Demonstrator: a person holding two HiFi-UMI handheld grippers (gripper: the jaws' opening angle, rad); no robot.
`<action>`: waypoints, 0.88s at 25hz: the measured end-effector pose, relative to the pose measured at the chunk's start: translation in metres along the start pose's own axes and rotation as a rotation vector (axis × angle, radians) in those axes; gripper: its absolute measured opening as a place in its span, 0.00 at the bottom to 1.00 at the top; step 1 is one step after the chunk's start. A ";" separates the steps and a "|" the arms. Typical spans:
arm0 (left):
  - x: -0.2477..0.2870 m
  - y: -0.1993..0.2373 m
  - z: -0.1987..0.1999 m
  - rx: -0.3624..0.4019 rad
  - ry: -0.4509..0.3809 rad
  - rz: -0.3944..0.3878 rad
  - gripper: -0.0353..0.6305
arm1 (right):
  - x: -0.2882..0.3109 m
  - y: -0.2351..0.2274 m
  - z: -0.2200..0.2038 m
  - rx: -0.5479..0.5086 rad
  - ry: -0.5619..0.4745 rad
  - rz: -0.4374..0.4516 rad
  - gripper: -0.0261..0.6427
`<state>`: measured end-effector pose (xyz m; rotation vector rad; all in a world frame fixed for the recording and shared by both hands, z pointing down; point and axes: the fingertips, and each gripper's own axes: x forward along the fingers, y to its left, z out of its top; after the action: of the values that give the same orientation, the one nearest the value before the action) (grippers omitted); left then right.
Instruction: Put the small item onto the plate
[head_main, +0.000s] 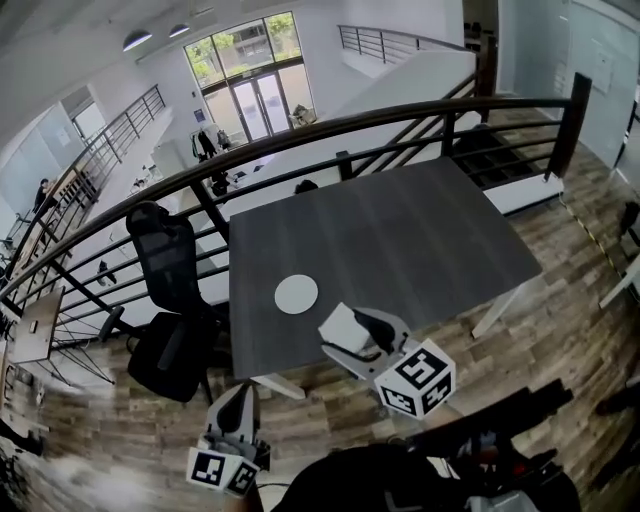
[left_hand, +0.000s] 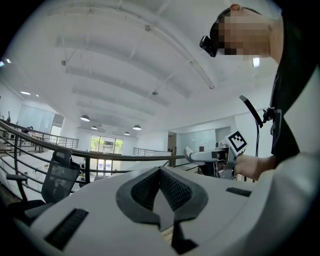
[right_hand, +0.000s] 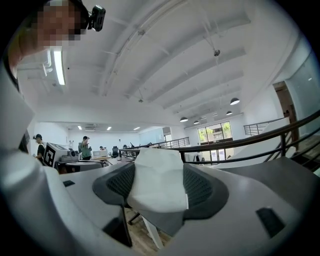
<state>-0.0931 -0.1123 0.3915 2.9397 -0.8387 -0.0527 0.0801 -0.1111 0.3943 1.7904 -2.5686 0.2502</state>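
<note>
White small item (right_hand: 157, 180): pinched in my right gripper (head_main: 348, 333), at the near edge of the table (head_main: 400, 240). Plate (head_main: 297, 294): close, at ten o'clock from those jaws. Left gripper (head_main: 240, 402): pressed together, empty, farther off, at the plate's seven o'clock.

Grey table (head_main: 400, 240) by black railing (head_main: 300, 135); office chair (head_main: 165, 255) beside table.

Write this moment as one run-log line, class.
left gripper: shut, empty | right gripper: shut on small white item, by table edge | plate: bare | step: item not yet placed
</note>
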 end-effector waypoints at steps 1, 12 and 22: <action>-0.002 0.006 0.002 -0.004 -0.008 -0.009 0.06 | 0.003 0.003 0.001 -0.001 0.000 -0.011 0.50; -0.017 0.068 -0.011 -0.001 0.007 -0.090 0.06 | 0.041 0.031 0.000 0.027 -0.011 -0.113 0.50; -0.009 0.072 -0.010 -0.003 0.008 -0.090 0.06 | 0.054 0.023 -0.002 0.023 -0.012 -0.098 0.50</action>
<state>-0.1384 -0.1678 0.4080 2.9717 -0.7038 -0.0478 0.0392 -0.1531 0.3984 1.9243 -2.4870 0.2695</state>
